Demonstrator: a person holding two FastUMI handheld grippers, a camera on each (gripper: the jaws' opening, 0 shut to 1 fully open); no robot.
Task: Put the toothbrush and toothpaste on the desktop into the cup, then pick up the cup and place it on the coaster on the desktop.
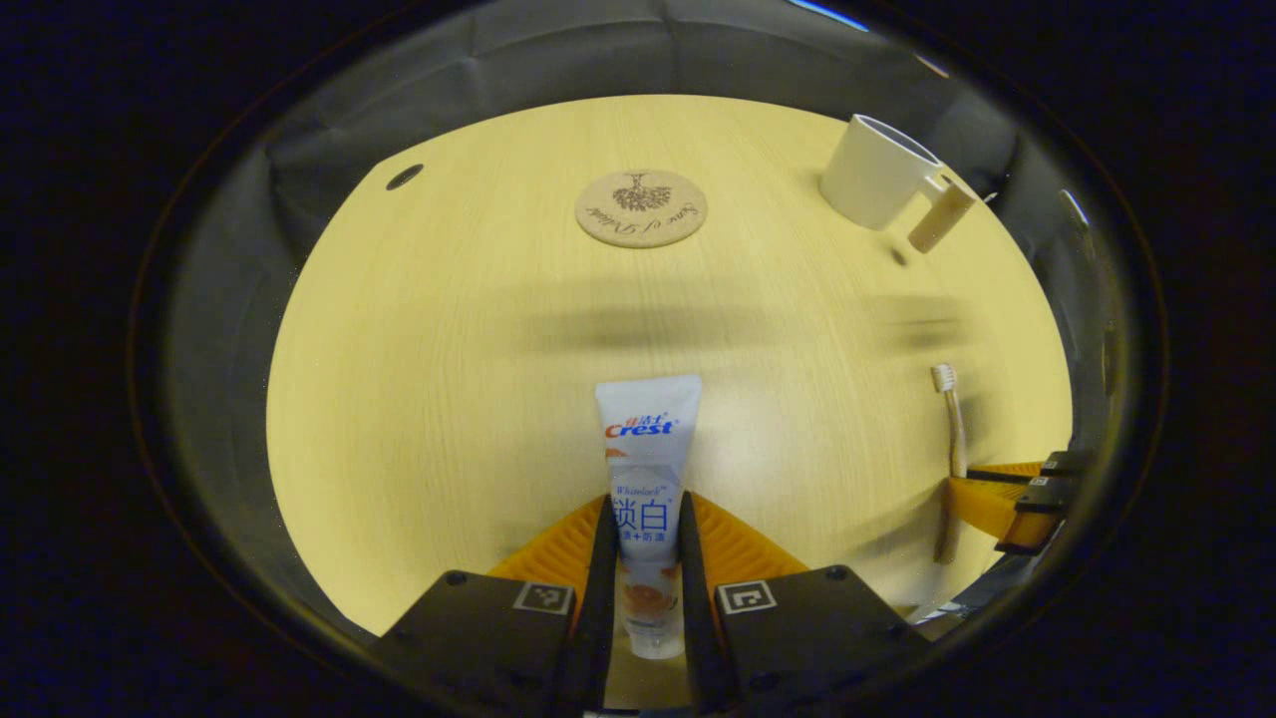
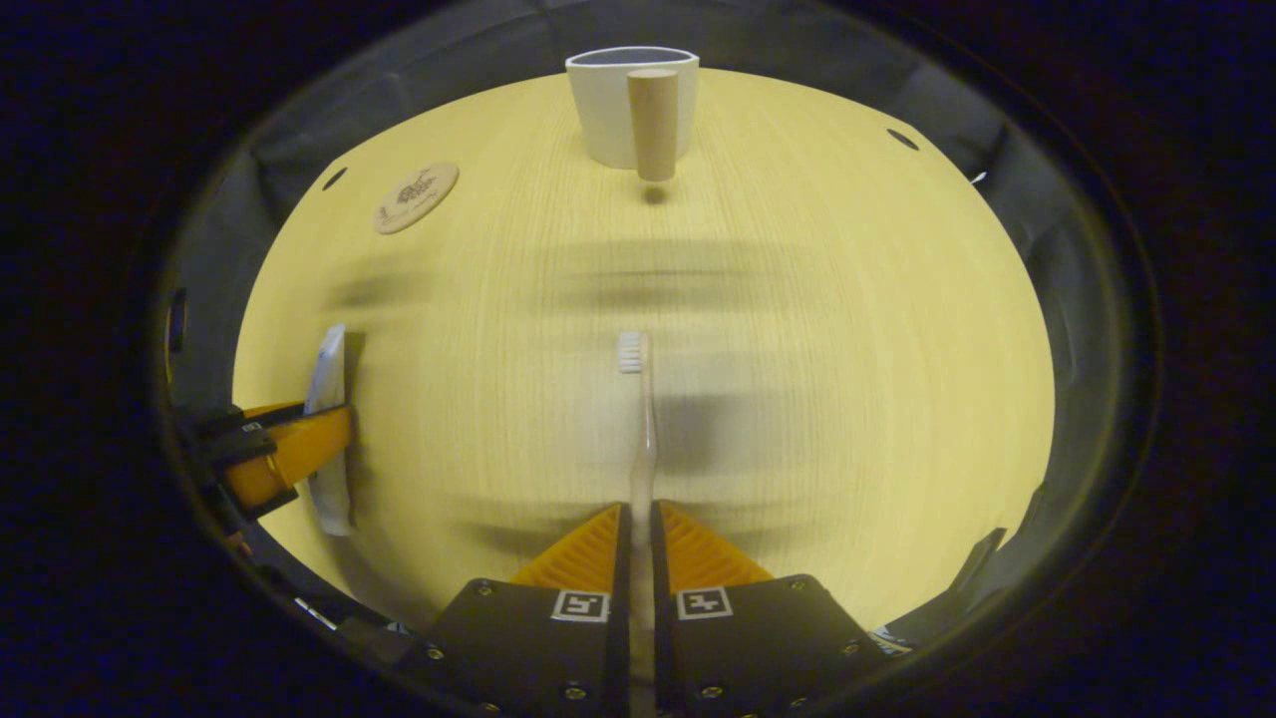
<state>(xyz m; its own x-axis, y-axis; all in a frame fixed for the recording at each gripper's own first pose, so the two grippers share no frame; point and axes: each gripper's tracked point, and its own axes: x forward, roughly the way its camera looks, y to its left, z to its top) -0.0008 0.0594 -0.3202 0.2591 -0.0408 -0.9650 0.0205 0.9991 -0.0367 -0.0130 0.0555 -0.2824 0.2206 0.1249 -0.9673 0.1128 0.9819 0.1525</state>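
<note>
My left gripper (image 1: pixel 642 519) is shut on the toothpaste tube (image 1: pixel 648 449), which points away from me over the pale wooden desktop (image 1: pixel 449 349). My right gripper (image 2: pixel 638 524) is shut on the toothbrush (image 2: pixel 640 419), bristles at the far end. In the left gripper view the right gripper (image 1: pixel 1007 499) holds the toothbrush (image 1: pixel 952 419) at the right edge. In the right gripper view the left gripper (image 2: pixel 289 449) holds the tube (image 2: pixel 327 419) at the left edge. The white cup (image 1: pixel 877 172) with its wooden handle stands upright at the far right. The round cork coaster (image 1: pixel 641 207) lies far ahead.
The cup (image 2: pixel 613 105) stands straight ahead in the right gripper view, its wooden handle (image 2: pixel 653 120) facing me. The coaster (image 2: pixel 416 196) lies to its far left. Small dark holes (image 1: pixel 404 177) (image 2: pixel 902 139) mark the desktop's far edge, with dark cloth walls beyond.
</note>
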